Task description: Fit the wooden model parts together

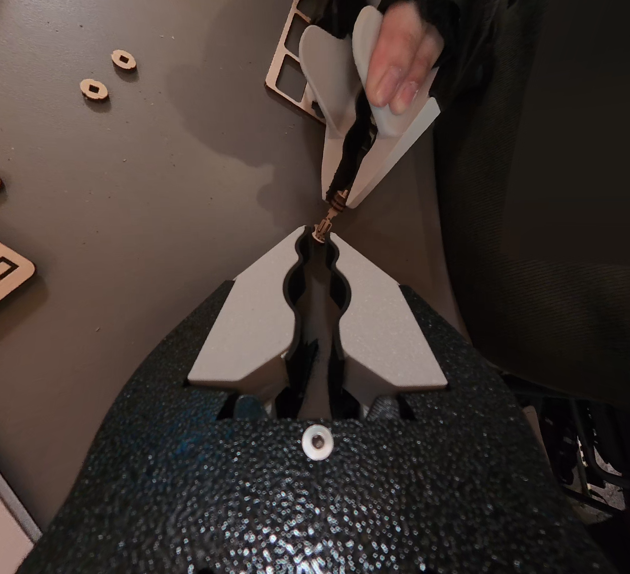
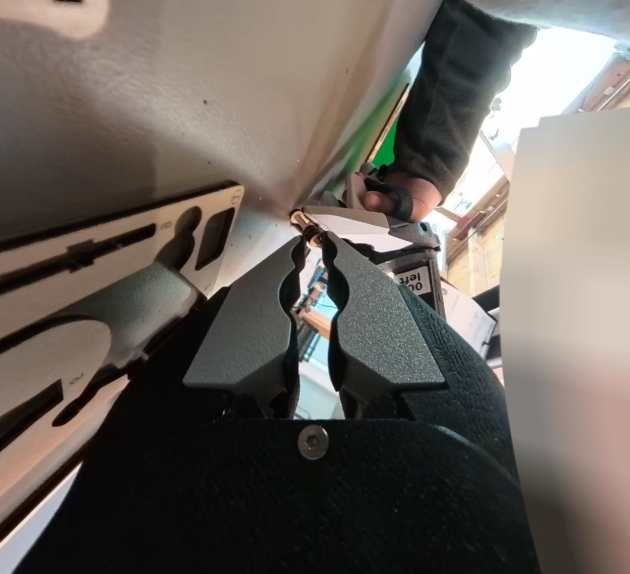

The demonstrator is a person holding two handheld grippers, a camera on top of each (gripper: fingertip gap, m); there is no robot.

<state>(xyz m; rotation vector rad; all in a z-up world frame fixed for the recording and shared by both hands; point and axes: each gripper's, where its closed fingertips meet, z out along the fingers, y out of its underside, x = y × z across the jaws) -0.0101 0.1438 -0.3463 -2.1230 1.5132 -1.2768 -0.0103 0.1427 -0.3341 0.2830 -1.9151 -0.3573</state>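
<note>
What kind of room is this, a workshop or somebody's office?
Probably an office-like hobby desk: a grey tabletop strewn with small wooden discs, a laser-cut wooden parts sheet, and a black mesh chair beside it.
</note>
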